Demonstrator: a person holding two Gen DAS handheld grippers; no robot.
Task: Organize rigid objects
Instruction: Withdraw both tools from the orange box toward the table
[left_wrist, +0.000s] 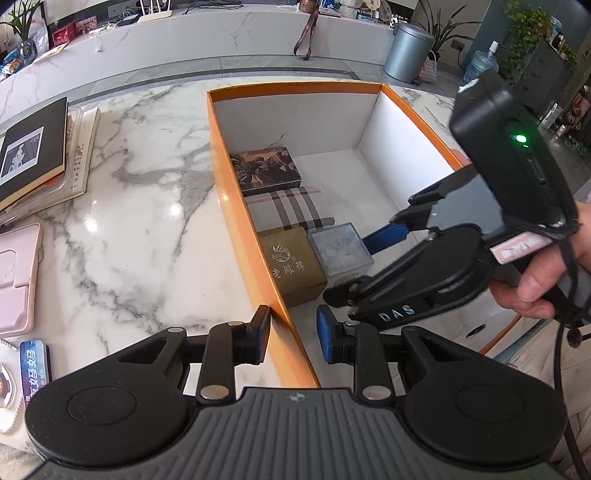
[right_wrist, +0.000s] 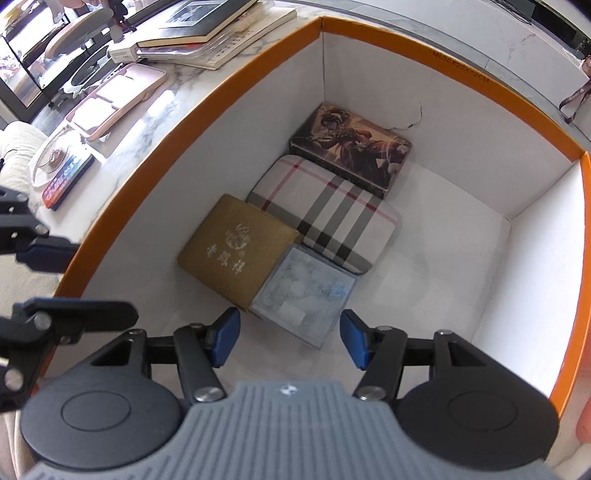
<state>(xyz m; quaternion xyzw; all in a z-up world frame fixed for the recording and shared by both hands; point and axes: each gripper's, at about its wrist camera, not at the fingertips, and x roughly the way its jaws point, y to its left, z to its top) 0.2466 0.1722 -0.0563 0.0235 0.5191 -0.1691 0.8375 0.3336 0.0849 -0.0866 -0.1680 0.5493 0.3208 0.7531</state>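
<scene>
An orange box (left_wrist: 236, 206) (right_wrist: 147, 158) with white inside stands on the marble table. Along its left wall lie a dark illustrated box (left_wrist: 266, 170) (right_wrist: 351, 147), a plaid case (left_wrist: 288, 208) (right_wrist: 325, 218), a tan box with gold characters (left_wrist: 291, 266) (right_wrist: 236, 251) and a small grey-blue square box (left_wrist: 340, 251) (right_wrist: 303, 291). My left gripper (left_wrist: 291, 332) straddles the box's near left wall, jaws narrow and shut on it. My right gripper (right_wrist: 290, 341) (left_wrist: 345, 269) hangs inside the box, open. Its blue pads (right_wrist: 225, 339) flank the near corner of the grey-blue box without touching it.
Left of the orange box, on the table, lie a stack of books (left_wrist: 33, 155) (right_wrist: 207, 26), a pink tray (left_wrist: 14, 273) (right_wrist: 118, 96), a blue tag (left_wrist: 33, 369) and a string of beads. A hand (left_wrist: 535, 288) holds the right gripper. The box's right half shows bare floor (right_wrist: 461, 277).
</scene>
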